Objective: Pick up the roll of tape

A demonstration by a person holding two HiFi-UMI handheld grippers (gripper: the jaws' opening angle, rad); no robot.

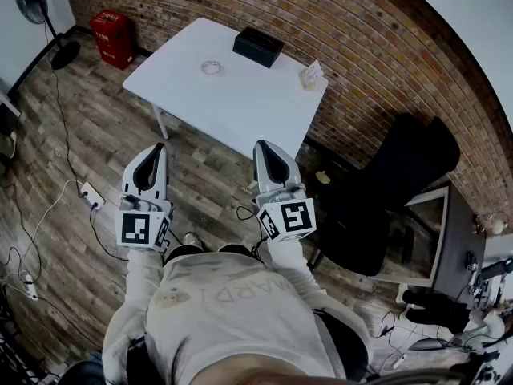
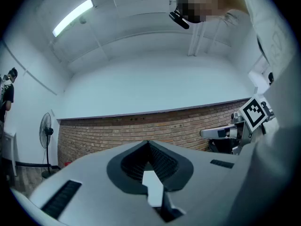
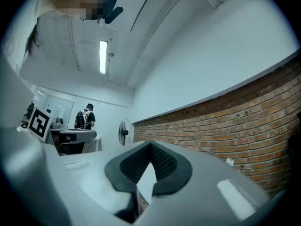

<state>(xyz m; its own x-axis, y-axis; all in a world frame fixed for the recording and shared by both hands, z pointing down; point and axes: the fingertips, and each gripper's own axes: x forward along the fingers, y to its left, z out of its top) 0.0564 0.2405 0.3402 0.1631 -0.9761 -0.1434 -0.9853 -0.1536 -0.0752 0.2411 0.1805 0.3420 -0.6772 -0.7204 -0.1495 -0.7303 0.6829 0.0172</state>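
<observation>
The roll of tape (image 1: pixel 212 67), a small clear ring, lies on the white table (image 1: pixel 240 107) toward its far side. Both grippers hover over the wooden floor, short of the table's near edge and close to the person's body, pointing at the table. My left gripper (image 1: pixel 158 147) has its jaws closed together with nothing between them, and so does my right gripper (image 1: pixel 263 144). In the left gripper view the left gripper (image 2: pixel 148 143) shows joined tips against the brick wall. The right gripper (image 3: pixel 150 144) looks the same in its own view. Neither gripper view shows the tape.
A black box (image 1: pixel 258 46) and a small card holder (image 1: pixel 312 75) also sit on the table. A black office chair (image 1: pixel 397 187) stands right of it, a red case (image 1: pixel 112 37) and a fan (image 1: pixel 38 6) at the far left. A power strip (image 1: pixel 90 194) and cables lie on the floor.
</observation>
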